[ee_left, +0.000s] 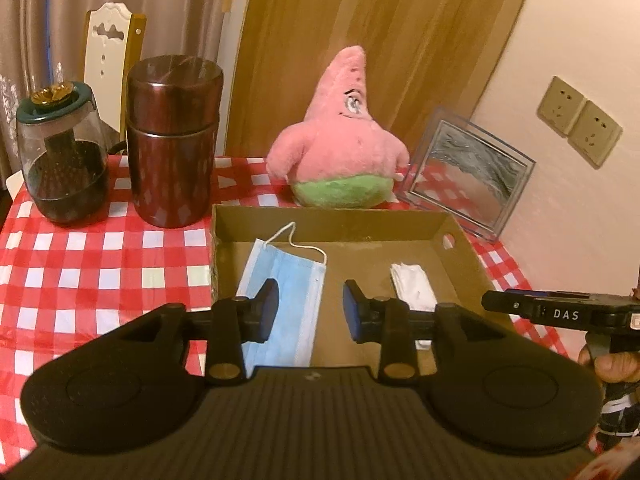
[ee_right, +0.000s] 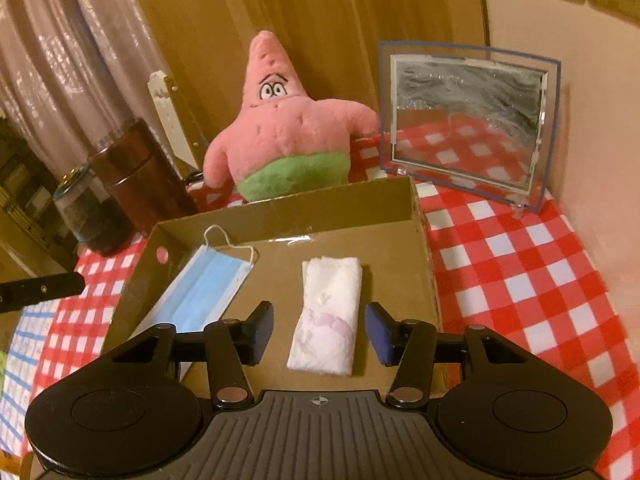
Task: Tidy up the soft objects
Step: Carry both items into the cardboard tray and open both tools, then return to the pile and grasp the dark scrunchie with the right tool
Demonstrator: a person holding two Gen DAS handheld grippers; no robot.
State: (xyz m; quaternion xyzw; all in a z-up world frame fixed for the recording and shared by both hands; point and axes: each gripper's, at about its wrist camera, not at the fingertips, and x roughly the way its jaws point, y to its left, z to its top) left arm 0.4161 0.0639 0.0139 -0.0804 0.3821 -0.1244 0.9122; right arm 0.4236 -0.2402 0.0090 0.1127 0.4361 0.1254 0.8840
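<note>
Nearest the left wrist camera, the left gripper hangs over the near edge of the cardboard tray, jaws spread apart and holding nothing. One finger pad overlaps the blue face mask in the view; contact cannot be confirmed.

Right gripper position: above the tray floor, jaws likewise spread and empty. The folded white cloth lies between the two fingers in the view, flat on the cardboard. Whether the pads touch it cannot be determined.

Tray contents:
- Face mask, lying flat along the left side, one white ear loop curled toward the back wall.
- White cloth, to the right of the mask and apart from it.

Pink star plush with green shorts stands upright on the red-and-white checked tablecloth, just behind the tray's back wall and outside it.

Other items on the table:
- Clear framed panel, upright, to the right of the plush.
- Brown cylindrical canister, left of the tray.
- Glass jar with a dark green lid, left of the canister.
</note>
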